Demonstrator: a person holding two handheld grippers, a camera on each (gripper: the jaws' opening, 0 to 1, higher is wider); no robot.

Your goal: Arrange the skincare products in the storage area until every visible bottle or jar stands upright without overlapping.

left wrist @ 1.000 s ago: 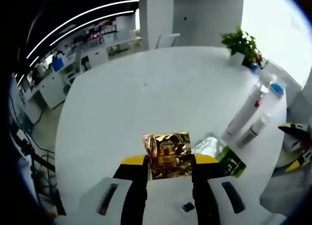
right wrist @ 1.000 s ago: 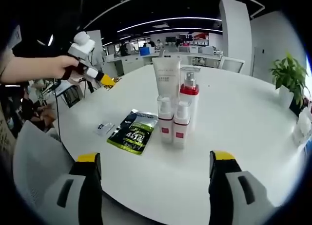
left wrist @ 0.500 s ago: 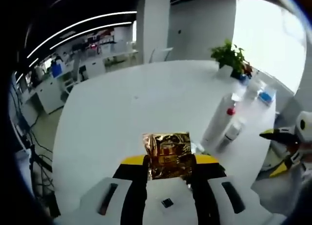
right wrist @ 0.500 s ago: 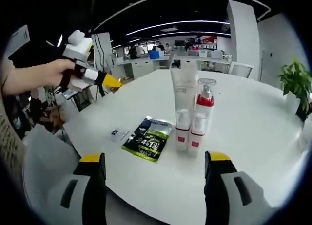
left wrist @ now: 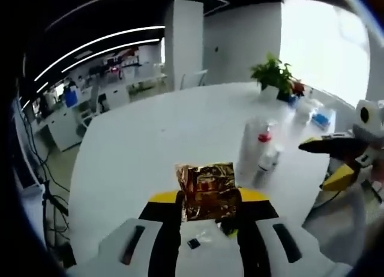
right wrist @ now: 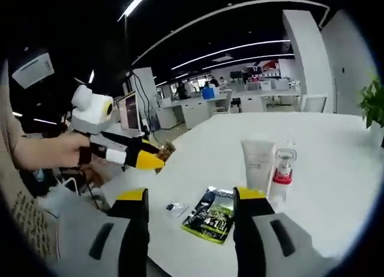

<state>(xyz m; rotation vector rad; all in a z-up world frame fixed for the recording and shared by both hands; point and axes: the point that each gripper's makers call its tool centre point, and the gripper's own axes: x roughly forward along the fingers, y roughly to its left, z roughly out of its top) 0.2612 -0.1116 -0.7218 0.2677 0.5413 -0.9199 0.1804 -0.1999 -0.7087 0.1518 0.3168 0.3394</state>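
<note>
The left gripper (left wrist: 207, 206) had its fingers clamped on a crumpled gold sachet (left wrist: 207, 190), held above the white bench (left wrist: 150, 145), while the right gripper (right wrist: 189, 200) hung with its fingers parted and empty. At two o'clock from the sachet the white tube (right wrist: 258, 166) and the red-capped pump bottle (right wrist: 281, 175) already stood upright, close together. A green sachet (right wrist: 213, 216) lay flat at their seven o'clock, so by my reading the flat packets remained to be placed

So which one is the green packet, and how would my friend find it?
Look at the big round white table in the right gripper view. Near its front edge, beside the standing white tube and the red-collared pump bottle, lies the green packet. It is the flat, dark green-and-black thing lying down; its neighbours stand upright.
</note>
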